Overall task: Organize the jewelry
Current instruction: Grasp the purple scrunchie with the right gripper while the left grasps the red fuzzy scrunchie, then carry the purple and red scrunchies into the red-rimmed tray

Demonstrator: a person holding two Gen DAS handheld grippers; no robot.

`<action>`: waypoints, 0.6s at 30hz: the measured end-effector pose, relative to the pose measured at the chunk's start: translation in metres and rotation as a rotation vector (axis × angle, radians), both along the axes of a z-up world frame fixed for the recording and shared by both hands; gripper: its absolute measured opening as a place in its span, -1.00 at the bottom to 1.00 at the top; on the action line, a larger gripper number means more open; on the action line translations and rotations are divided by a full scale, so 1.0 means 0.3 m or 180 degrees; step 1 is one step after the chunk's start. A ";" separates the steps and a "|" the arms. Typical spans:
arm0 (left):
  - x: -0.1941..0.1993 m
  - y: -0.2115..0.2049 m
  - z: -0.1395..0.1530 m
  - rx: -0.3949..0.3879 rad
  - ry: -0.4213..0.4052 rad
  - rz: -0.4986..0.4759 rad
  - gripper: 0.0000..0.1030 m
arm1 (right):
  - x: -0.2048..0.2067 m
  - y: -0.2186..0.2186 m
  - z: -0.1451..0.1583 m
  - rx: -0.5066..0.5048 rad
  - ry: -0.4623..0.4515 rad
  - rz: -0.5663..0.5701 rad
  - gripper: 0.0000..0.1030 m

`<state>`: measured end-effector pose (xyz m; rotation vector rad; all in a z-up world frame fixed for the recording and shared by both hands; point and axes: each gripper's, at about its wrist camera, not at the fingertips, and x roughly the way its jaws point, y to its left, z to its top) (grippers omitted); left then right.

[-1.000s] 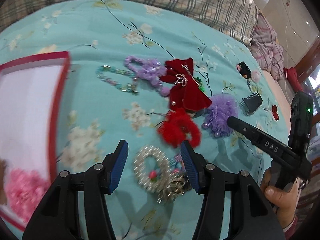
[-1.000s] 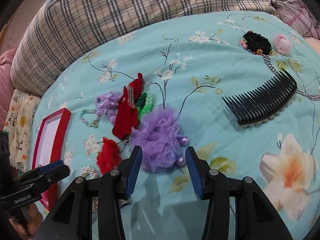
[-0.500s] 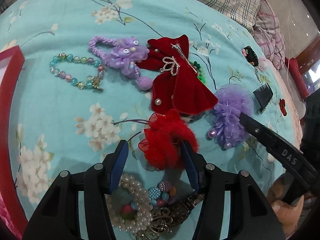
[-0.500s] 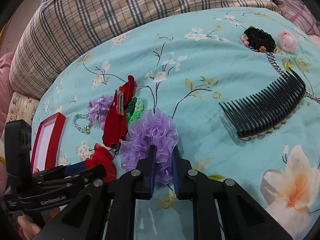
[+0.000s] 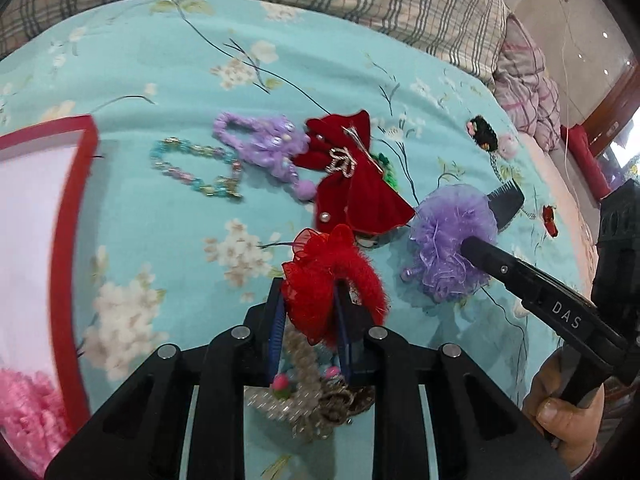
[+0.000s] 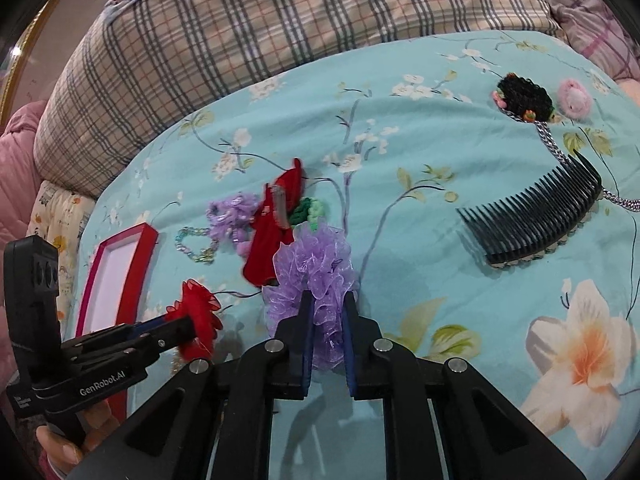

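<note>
Both grippers have closed since a second ago, when they stood wide over the bedspread. Now the left gripper (image 5: 310, 300), whose jaws have just been closing, pinches the fluffy red gauze-and-fur hair tie (image 5: 330, 280) between its blue pads, while the right gripper (image 6: 327, 320) is clamped narrow on the ruffled lilac organza scrunchie (image 6: 314, 276).

Just under the left gripper lies one heap of pearl and bead bracelets (image 5: 300, 396); how many are tangled there cannot be told, since the gripper's frame covers part of it.

Beyond the red hair tie sits one dark red velvet bow (image 5: 356, 184) with a silver crown charm, one green braided tie (image 6: 306, 210) mostly hidden behind it, one lilac knitted hair tie (image 5: 264, 148) with a pompom, and one turquoise bead bracelet (image 5: 196, 170).

At the left edge stands one red-rimmed jewelry box with a white lining (image 5: 76, 240), cut off by the picture's border, with something pink and curly (image 5: 24, 408) in its near corner, too blurred to name.

Farther right lie one black plastic hair comb (image 6: 532, 220), one black crocheted clip (image 6: 524, 98) with a silver chain (image 6: 556, 148) trailing from it, one small pink fuzzy piece (image 6: 576, 98) and one small red item (image 5: 550, 218), hard to make out.

All rest on the turquoise floral bedspread (image 6: 440, 152), with one plaid quilt (image 6: 240, 40) behind it.
</note>
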<state>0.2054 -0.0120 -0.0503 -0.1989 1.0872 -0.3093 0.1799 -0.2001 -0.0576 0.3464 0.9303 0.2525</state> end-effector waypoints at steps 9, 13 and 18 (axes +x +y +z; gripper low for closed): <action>-0.062 0.101 0.045 -0.0029 -0.0096 0.0190 -0.61 | -0.019 0.116 0.050 0.0001 -0.0075 0.0188 -0.78; -0.088 0.180 0.061 -0.0048 -0.0133 0.0318 -0.61 | -0.025 0.194 0.070 0.0045 -0.0100 0.0315 -0.78; -0.115 0.304 0.072 -0.0021 -0.0167 0.0539 -0.61 | -0.023 0.308 0.094 0.0084 -0.0133 0.0494 -0.78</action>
